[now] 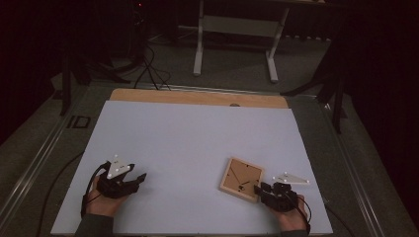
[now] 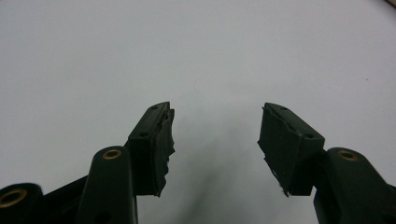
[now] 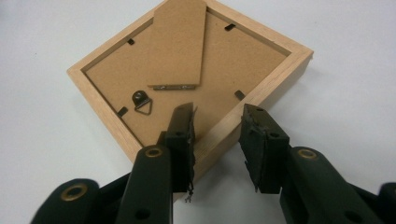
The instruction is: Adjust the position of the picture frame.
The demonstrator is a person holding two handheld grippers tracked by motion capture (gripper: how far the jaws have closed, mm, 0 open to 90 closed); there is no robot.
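Light wood, a small square picture frame (image 1: 241, 179) is lying face down on the white table (image 1: 197, 148), near the right front edge, its brown backing board, folded stand and hanging ring (image 3: 141, 103) turned up. The right gripper (image 1: 258, 188) is sitting at the frame's near right corner, held in a hand (image 1: 289, 219) coming in from the near edge. In the right gripper view its two black jaws are straddling that corner — one pad over the backing just inside the rim, the other just outside the wooden edge. The pads seem to be standing slightly off the wood, though the angle is making that hard to judge, so the grip is not yet clenched. Well apart, at the near left of the table, the left gripper (image 1: 141, 177) is resting in the other hand (image 1: 101, 202) — jaws spread wide and holding nothing, with bare white surface between them.
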